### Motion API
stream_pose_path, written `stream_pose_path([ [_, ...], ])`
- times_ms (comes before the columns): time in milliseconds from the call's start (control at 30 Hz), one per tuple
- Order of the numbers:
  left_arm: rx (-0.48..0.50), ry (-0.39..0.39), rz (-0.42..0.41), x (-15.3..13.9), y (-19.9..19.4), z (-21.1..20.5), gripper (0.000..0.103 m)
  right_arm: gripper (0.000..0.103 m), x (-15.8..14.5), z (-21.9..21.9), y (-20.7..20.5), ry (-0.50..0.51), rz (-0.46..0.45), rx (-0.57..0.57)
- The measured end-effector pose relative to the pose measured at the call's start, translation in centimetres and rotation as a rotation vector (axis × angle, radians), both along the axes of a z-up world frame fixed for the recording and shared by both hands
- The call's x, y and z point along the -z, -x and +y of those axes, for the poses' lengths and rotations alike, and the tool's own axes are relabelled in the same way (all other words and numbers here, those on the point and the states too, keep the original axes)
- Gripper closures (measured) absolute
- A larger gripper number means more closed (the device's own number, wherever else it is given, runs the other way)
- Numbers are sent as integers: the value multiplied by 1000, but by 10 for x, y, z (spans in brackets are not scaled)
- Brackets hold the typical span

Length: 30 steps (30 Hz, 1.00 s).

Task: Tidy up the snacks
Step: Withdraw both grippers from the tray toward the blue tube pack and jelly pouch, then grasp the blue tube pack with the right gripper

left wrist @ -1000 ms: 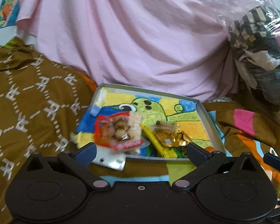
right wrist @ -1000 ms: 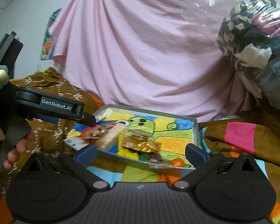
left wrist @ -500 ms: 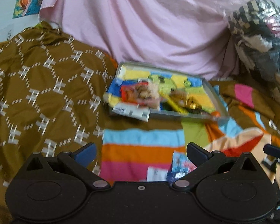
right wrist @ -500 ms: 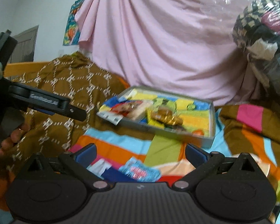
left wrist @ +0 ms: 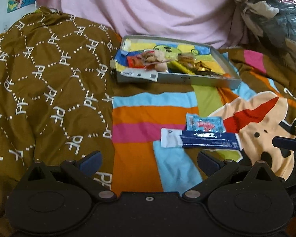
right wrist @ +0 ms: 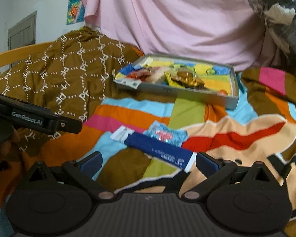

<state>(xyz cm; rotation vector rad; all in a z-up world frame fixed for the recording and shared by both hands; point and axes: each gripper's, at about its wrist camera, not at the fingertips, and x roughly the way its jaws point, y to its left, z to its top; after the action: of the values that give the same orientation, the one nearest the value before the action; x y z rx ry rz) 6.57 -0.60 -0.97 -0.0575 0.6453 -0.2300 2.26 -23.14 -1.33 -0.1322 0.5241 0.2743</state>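
Observation:
A grey tray (left wrist: 197,78) (right wrist: 187,93) with a cartoon picture inside lies on the bed and holds several snacks, among them a red packet (left wrist: 138,62) and a gold wrapper (left wrist: 201,67). On the striped blanket lie a long blue-and-white packet (left wrist: 201,140) (right wrist: 157,150) and a light blue packet (left wrist: 205,122) (right wrist: 165,134). My left gripper (left wrist: 148,162) is open and empty, just short of them. My right gripper (right wrist: 148,162) is open and empty, its right finger near the long packet's end.
A brown patterned cloth (left wrist: 45,83) covers the left. A pink sheet (left wrist: 157,7) hangs behind the tray. A plastic bag of clothes (left wrist: 270,15) sits at the right. The left gripper's body (right wrist: 39,118) shows at the right wrist view's left edge.
Both grippers have pulled back from the tray toward the near blanket. The two loose packets have come into view in front of them. A red packet lies in the tray.

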Motion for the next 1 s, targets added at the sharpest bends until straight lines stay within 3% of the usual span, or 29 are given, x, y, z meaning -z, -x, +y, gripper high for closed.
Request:
stream_pose_path([
  [433,-1,7,23,10,-11,5,1,0,19,3,-21,-4,106,21],
  [1000,4,10,10,14,-28,11,1,0,27,4,-103,126,165,-126],
])
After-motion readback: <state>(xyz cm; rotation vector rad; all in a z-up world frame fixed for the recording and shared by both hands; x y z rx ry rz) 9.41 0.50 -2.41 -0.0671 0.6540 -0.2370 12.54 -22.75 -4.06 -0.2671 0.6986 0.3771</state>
